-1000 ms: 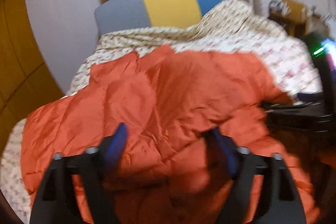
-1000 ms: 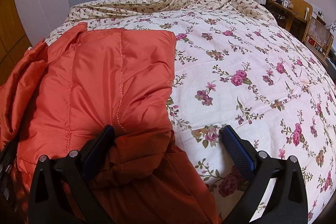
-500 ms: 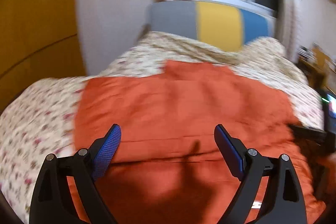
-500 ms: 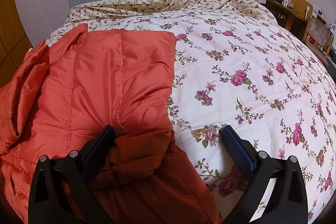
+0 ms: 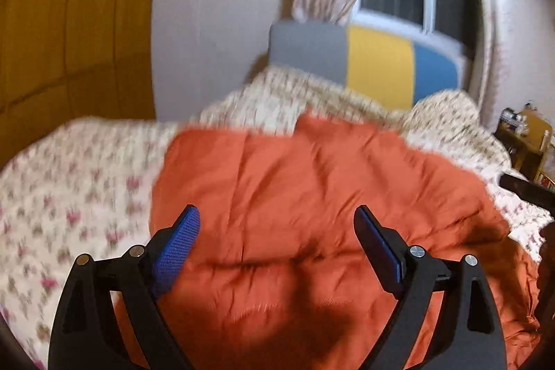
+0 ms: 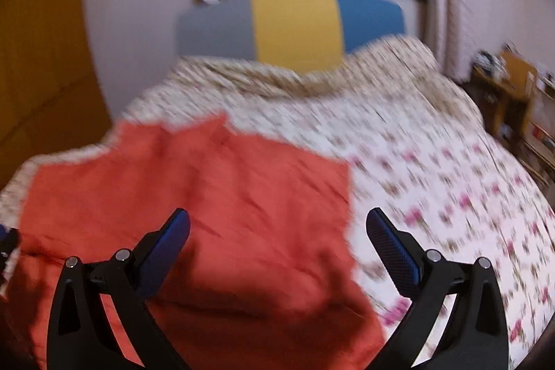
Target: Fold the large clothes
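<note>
My left hand-held gripper [image 5: 275,224] and right hand-held gripper [image 6: 277,227] both hang released above the orange jacket [image 5: 312,196], headboard [image 6: 291,26] at twelve o'clock.

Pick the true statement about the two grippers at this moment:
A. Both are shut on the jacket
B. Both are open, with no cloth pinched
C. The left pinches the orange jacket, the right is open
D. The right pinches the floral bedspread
B: the left gripper and right gripper both stand wide open above the orange jacket, with nothing between the pads.
</note>
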Tool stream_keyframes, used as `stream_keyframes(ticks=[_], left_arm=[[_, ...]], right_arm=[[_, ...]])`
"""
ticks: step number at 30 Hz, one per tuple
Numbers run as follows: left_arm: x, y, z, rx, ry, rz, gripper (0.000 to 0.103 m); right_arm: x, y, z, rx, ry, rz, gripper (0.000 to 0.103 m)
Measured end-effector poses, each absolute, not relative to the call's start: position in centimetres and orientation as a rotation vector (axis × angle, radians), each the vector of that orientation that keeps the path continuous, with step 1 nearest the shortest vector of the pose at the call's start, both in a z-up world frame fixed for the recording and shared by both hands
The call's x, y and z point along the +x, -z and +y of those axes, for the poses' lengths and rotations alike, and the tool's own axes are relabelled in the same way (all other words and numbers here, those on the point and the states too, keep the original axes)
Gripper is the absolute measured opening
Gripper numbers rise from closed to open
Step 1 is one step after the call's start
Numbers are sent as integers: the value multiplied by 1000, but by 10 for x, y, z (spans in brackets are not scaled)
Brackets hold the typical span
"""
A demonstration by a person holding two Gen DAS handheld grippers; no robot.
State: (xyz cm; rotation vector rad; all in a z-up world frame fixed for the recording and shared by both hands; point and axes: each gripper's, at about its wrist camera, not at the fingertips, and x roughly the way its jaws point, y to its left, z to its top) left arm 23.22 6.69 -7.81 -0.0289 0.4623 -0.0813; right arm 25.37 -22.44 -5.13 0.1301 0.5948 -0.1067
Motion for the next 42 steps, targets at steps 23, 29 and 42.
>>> stream_keyframes(ticks=[23, 29, 42], left_arm=[[353, 147, 135, -174, -55, 806, 100], [339, 133, 134, -167, -95, 790, 100], [382, 130, 104, -15, -180, 769, 100]], right_arm=[[351, 131, -145, 99, -91, 802, 42], [344, 137, -147, 78, -74, 810, 44], [341, 137, -144, 58, -63, 804, 44]])
